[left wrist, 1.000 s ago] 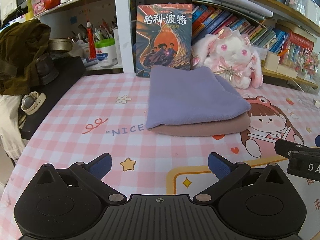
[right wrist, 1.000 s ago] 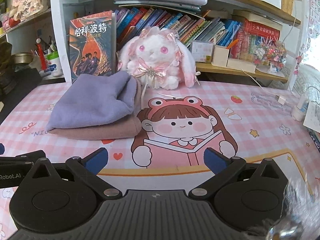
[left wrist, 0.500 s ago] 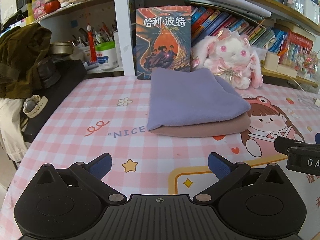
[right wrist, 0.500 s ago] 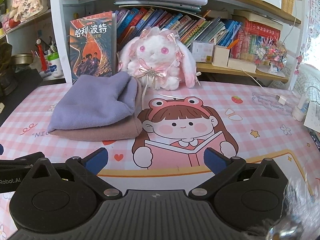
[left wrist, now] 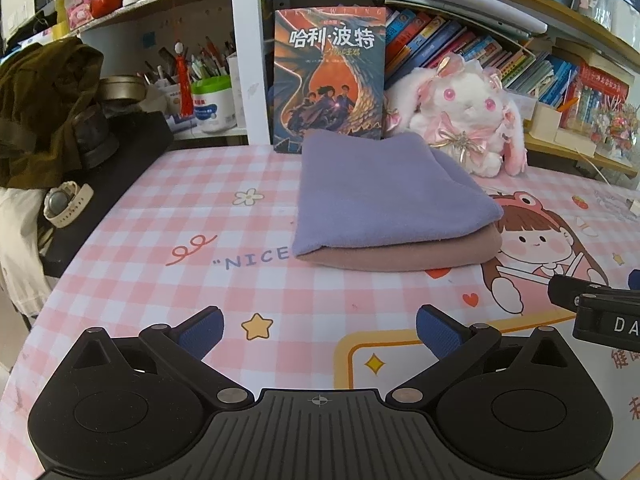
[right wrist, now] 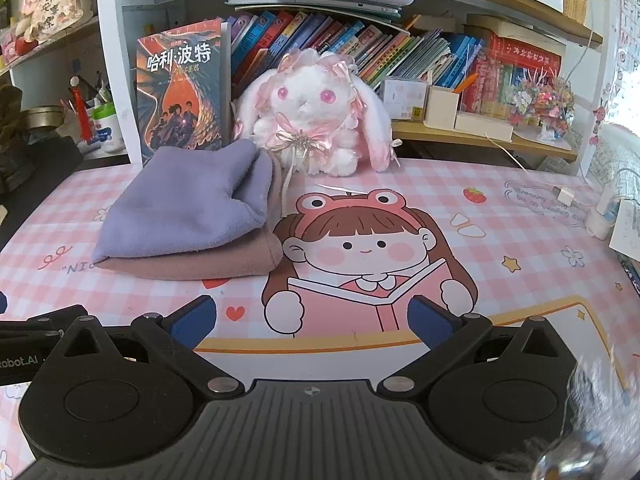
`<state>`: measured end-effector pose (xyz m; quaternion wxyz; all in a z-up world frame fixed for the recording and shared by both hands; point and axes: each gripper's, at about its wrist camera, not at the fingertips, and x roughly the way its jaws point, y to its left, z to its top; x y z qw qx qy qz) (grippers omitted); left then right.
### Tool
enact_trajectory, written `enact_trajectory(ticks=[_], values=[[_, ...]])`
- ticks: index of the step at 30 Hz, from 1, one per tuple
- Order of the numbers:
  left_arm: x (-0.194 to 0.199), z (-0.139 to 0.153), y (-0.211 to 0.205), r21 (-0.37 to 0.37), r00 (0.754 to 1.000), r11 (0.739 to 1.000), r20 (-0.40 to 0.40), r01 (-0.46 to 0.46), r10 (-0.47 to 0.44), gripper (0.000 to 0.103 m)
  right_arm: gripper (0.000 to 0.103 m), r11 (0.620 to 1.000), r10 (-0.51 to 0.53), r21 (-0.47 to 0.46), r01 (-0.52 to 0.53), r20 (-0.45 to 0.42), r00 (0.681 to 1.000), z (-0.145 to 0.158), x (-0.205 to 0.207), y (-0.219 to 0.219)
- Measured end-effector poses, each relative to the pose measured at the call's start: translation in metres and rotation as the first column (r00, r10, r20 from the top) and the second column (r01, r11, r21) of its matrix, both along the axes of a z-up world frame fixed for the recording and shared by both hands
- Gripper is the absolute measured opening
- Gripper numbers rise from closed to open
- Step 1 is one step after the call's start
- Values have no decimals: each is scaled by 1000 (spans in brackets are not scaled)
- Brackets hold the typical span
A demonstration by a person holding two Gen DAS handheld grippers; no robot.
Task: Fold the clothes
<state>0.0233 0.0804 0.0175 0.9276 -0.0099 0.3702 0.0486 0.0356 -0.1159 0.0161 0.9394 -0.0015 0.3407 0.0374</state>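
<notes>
Left wrist: mat [left wrist: 160, 264] reads "NICE", book [left wrist: 330, 76] "哈利·波特".

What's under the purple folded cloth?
A folded dusty-pink cloth lies under the purple cloth, showing along the front and right edges. Anything between or beneath them is covered.

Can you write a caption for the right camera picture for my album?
Folded purple fleece cloth stacked on folded pink cloth, beside a white plush bunny; open right tool waits.
</notes>
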Motion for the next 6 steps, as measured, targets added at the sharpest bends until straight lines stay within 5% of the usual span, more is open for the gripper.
enact_trajectory(ticks=[6], values=[[0, 0, 0, -5, 1000, 1000, 2, 1, -1, 103, 103, 1000, -1, 0, 1, -5, 1000, -1, 1, 0]])
